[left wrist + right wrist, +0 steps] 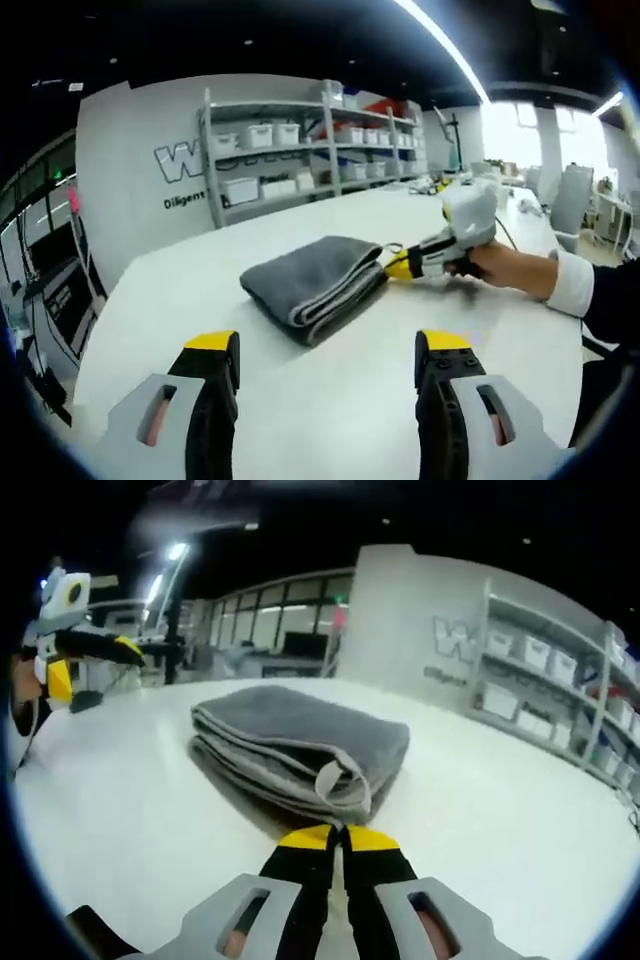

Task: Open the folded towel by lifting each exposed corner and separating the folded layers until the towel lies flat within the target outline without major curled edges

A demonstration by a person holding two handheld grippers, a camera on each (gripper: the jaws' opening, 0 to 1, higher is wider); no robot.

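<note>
Folded grey towel (pixel 318 285) resting near the middle of the white surface (pixel 350 400), layers stacked, nothing opened yet; in the right gripper view, loop tag and layered edges facing the camera, so exposed corners sit on that side, handy for a lift. Left hand-held gripper (pixel 328 372) held back from the towel, jaws spread wide with bare surface between them, probably waiting to pin or catch a layer. Right hand-held gripper (pixel 340 855) low over the surface just beside the towel's near corner, yellow tips pressed together with nothing between them; likely lined up to slide under the top layer, though needing to part first. In the left gripper view, a hand (pixel 500 268) bringing that gripper in at the towel's far edge. Shelving with white bins (pixel 300 150) well behind.
</note>
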